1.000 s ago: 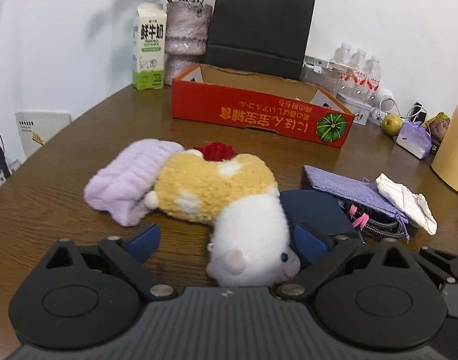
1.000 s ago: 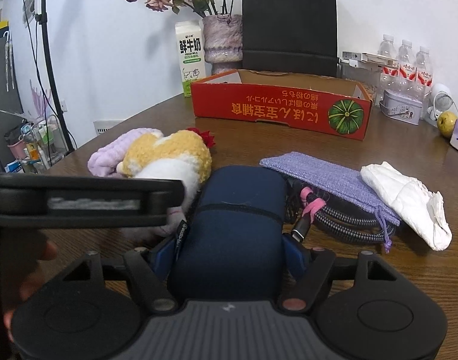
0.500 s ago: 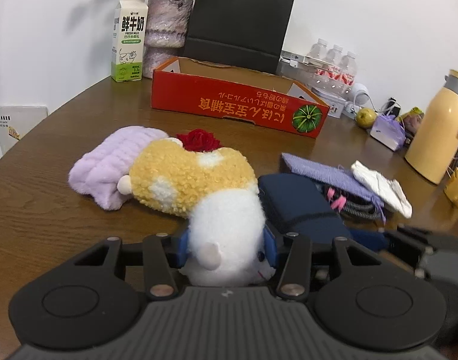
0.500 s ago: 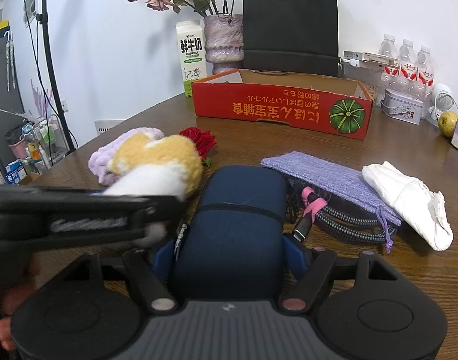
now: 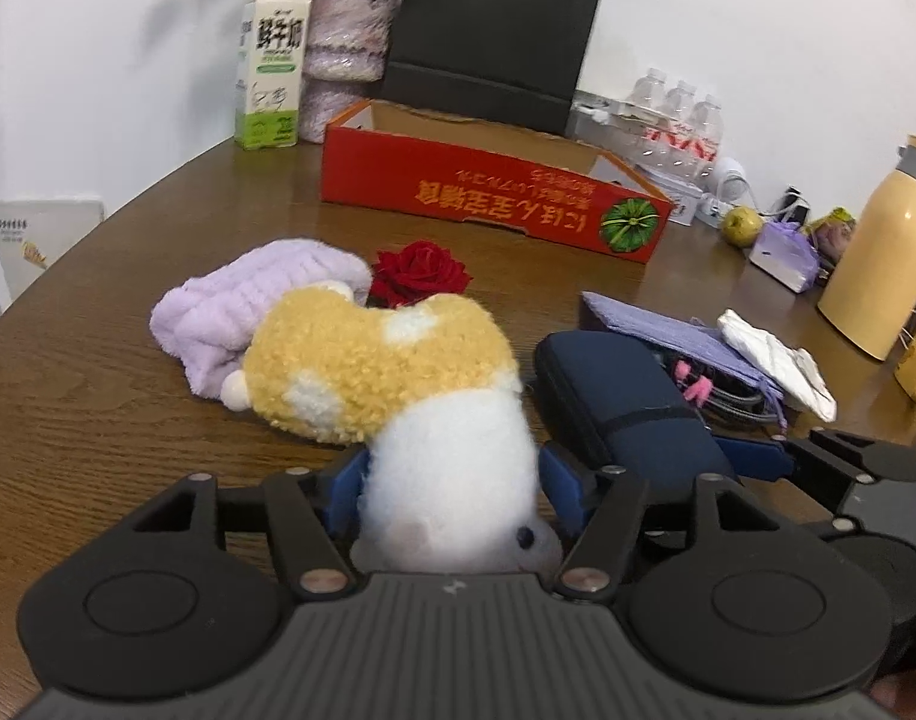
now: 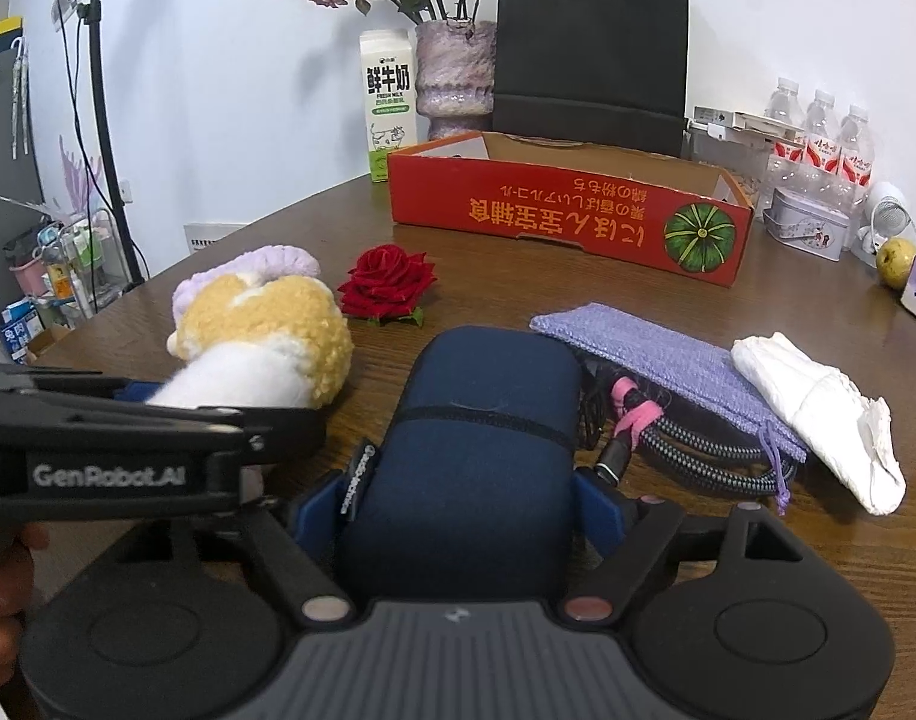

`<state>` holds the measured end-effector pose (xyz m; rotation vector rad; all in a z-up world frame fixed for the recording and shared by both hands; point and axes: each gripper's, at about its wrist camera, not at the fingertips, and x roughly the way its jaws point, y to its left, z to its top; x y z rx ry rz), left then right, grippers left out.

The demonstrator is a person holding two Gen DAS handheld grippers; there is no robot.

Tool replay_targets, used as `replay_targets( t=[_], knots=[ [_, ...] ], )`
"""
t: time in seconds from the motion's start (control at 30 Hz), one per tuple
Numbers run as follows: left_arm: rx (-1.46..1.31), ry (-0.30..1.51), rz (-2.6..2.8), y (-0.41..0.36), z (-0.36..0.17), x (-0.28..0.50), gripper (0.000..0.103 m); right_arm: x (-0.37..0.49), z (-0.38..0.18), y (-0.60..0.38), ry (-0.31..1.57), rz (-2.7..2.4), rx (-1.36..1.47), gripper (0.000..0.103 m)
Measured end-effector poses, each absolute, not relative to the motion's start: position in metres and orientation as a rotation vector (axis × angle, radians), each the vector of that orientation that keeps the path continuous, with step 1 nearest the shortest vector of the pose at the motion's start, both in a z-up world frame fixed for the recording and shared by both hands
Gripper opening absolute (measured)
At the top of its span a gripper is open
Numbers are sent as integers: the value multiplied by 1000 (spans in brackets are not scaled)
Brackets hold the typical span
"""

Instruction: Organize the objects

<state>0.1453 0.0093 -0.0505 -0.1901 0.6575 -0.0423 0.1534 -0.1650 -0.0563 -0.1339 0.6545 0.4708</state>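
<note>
A yellow and white plush toy has its white head between the pads of my left gripper. The pads press into the fur while the jaws are opening. From the right wrist view, the plush toy hangs tilted off the left gripper, beside a lilac towel and a red rose. My right gripper holds a navy case between its blue pads, which touch both sides; its jaws are opening too. The red cardboard box stands open at the back.
A purple pouch, a braided cable and a white cloth lie right of the case. A yellow flask stands far right. A milk carton, a vase and a black bag stand behind the box.
My left gripper went from wide open to closed on the plush toy's white head and drew it back, which uncovered the rose. The right gripper stayed around the navy case.
</note>
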Motion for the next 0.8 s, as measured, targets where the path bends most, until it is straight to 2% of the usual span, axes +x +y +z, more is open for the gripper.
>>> replay_targets(
  t=[0.03, 0.07, 0.13, 0.8],
  knots=[
    [-193, 652, -34, 10, -51, 146, 62, 155, -56, -166, 653, 467, -133, 78],
    [-198, 650, -29, 10, -51, 146, 54, 155, -56, -166, 651, 462, -130, 76],
    [-217, 645, -34, 13, -51, 145, 50, 154, -56, -167, 648, 460, -125, 73],
    [-203, 549, -75, 9, -18, 115, 49, 129, -35, -180, 539, 474, -65, 65]
  ],
)
